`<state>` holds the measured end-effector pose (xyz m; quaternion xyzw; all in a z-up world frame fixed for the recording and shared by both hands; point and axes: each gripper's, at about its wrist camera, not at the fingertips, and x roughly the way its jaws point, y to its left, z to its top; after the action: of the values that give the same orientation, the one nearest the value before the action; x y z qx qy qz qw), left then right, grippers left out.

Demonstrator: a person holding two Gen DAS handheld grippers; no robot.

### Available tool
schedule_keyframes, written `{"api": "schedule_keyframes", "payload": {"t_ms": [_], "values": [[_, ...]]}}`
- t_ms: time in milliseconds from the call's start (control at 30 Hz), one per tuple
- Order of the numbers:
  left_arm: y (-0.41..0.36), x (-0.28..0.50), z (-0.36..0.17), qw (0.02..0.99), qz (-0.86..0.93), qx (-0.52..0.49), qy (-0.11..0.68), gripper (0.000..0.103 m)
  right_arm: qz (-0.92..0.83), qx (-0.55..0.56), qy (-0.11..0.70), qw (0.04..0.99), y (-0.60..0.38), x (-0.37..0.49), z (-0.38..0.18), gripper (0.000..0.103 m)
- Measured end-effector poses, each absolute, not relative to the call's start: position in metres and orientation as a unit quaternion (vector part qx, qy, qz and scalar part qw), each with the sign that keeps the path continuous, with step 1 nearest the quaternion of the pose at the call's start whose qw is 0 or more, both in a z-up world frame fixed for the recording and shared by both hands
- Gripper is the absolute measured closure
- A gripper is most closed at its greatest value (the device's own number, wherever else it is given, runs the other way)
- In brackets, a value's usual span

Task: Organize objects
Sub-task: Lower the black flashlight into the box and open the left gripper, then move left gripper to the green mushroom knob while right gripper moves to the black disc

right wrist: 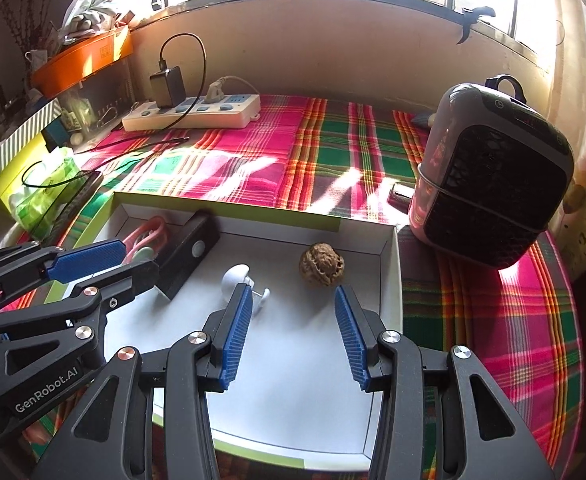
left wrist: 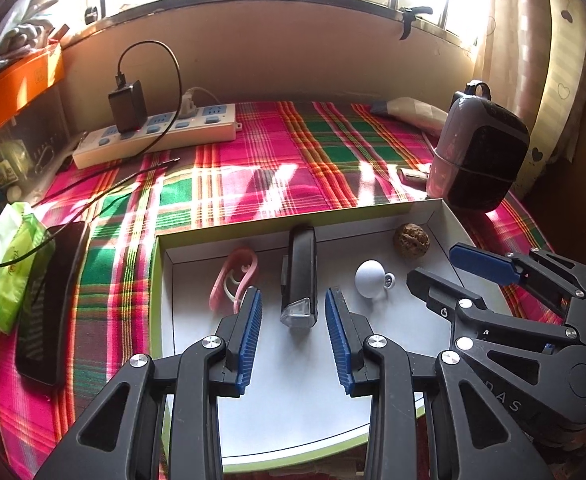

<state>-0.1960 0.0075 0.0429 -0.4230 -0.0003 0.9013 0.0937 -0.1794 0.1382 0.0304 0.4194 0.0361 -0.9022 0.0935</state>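
Black bike light (left wrist: 299, 276) lies in the white box (left wrist: 373, 224), long axis in line with the left gripper (left wrist: 293, 336), just ahead of its open, empty jaws. Right gripper (right wrist: 291, 336), also open and empty, sits nearer the walnut (right wrist: 321, 265).

Two wrist fisheyes, side by side, angled steeply down toward the window wall.
Both sit close above the white tray (left wrist: 421, 216) (right wrist: 391, 280), sharing it, the plaid cloth (left wrist: 277, 148) (right wrist: 333, 144), and each other's gripper.
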Motion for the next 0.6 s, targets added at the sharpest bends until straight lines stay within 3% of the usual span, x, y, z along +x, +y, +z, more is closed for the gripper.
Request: {"api": "schedule_keyframes", "payload": {"t_ms": [600], "values": [[-0.006,-0.137,0.045,0.077,0.911,-0.406,-0.012,0.072,-0.911,0.400,0.010,0.097,0.138,-0.129,0.036,0.058]]}}
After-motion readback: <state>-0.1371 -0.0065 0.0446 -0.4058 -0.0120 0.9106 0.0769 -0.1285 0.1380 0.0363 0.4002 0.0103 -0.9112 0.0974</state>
